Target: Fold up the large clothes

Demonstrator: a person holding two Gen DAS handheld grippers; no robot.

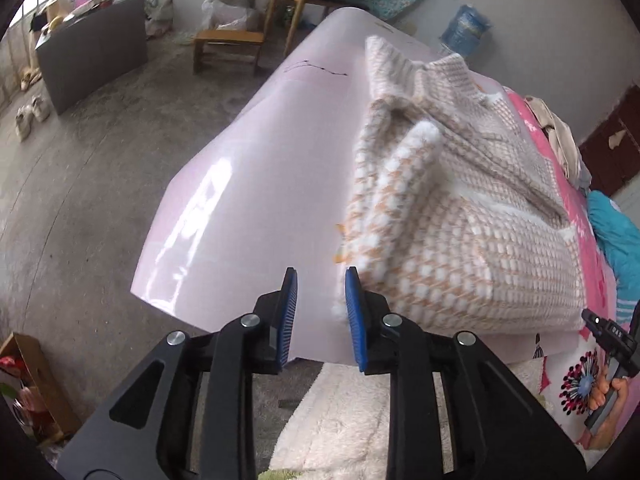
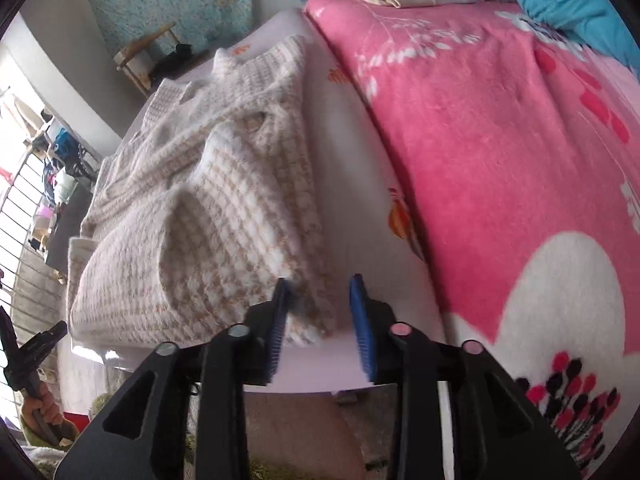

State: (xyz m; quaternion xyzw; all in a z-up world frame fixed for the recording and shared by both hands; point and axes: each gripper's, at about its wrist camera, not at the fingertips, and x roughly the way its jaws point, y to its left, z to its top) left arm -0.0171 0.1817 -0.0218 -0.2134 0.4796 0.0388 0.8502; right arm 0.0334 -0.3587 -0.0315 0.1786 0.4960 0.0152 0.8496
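Our left tongs (image 1: 321, 280) and right tongs (image 2: 318, 286) were partly open, empty, beside the sweater's (image 1: 460, 216) near edge. It looked soft and floppy; we judged its corners best to pinch.

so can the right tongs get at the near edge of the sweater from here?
Probably yes: the right tongs stand open at the sweater's near corner, with nothing lying between.
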